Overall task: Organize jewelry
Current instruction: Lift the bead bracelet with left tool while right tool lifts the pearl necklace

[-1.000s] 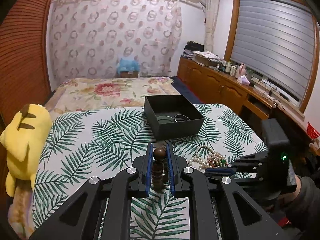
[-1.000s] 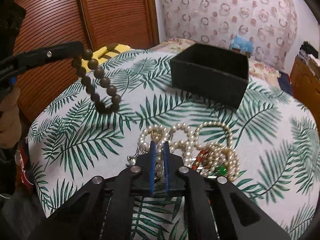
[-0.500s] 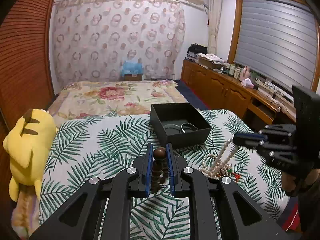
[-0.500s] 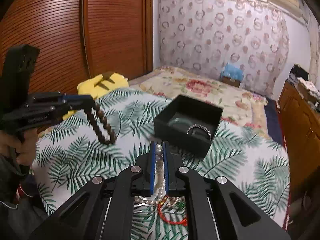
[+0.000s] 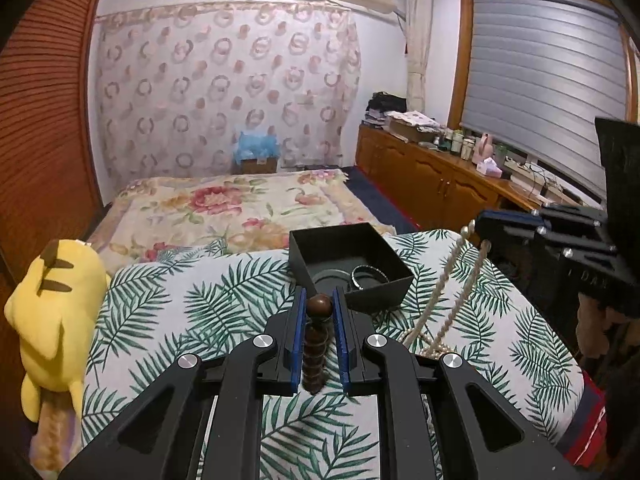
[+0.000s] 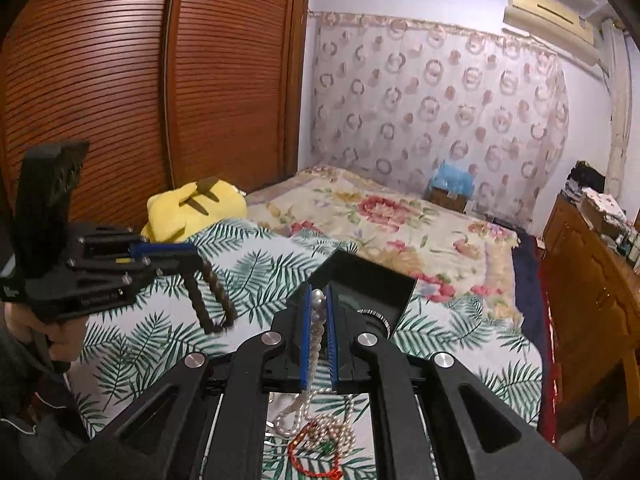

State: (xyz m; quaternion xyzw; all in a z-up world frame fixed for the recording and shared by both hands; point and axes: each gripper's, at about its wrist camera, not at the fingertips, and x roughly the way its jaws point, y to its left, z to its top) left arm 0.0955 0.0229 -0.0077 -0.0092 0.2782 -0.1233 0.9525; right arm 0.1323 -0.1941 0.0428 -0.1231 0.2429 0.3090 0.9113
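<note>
In the left wrist view, your left hand-held gripper [image 5: 319,312] is closed narrow on the dark wooden bead bracelet [image 5: 316,344], the same as one second ago; the top bead sits between the blue pads and the rest hangs down under them. The black box [image 5: 376,288] now looks a little closer, just behind the fingertips, with a silver bangle [image 5: 370,276] inside it. Your right hand-held gripper [image 5: 478,226] has gone up: before it was low near the pile on the palm-leaf cloth [image 5: 168,308], now it is high at the right, and the pearl necklace [image 5: 448,296] stretches from it down to the cloth.

In the right wrist view, the right hand-held gripper [image 6: 318,300] is closed narrow on the pearl necklace [image 6: 316,344]. One second ago the pearls lay flat; now the strand hangs, with its lower end still on the cloth beside the red cord bracelet [image 6: 316,456]. The left hand-held gripper [image 6: 192,258] holds the wooden bracelet [image 6: 212,300] in the air at the left.
</note>
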